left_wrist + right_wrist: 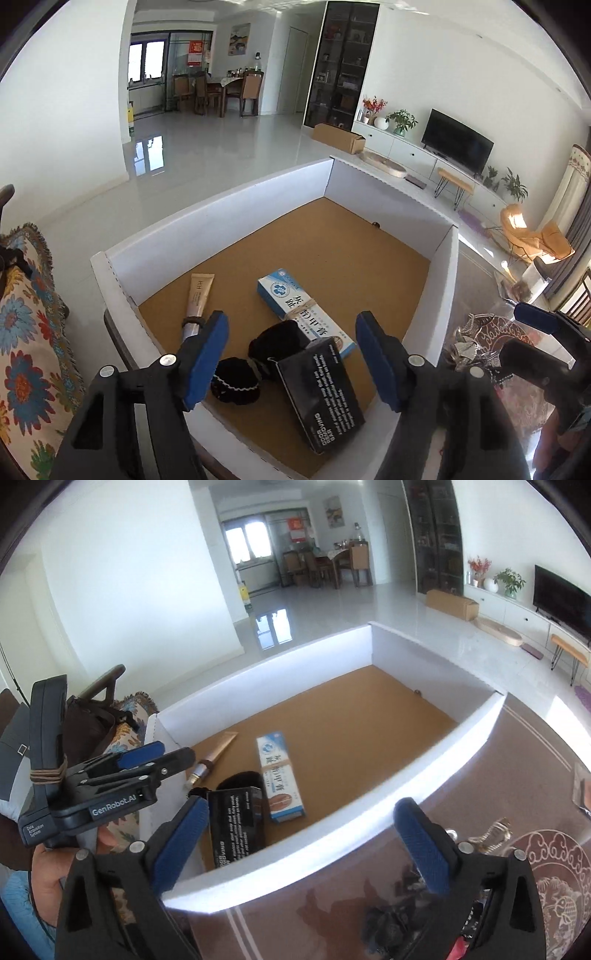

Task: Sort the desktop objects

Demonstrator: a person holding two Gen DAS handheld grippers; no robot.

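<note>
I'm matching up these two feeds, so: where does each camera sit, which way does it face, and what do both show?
Left wrist: on the left gripper, looking down over the near wall into the white box; its open fingers and the right gripper show.
Right wrist: on the right gripper, above the box's right wall; its open fingers, the left gripper and a hand show.
Shared: black carton, blue-white carton.

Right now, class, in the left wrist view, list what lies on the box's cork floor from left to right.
Beige tube → black frilled pouch → black box with white print. The blue-and-white carton lies farther back, overlapping the black things, so I leave it out of the order.
</note>
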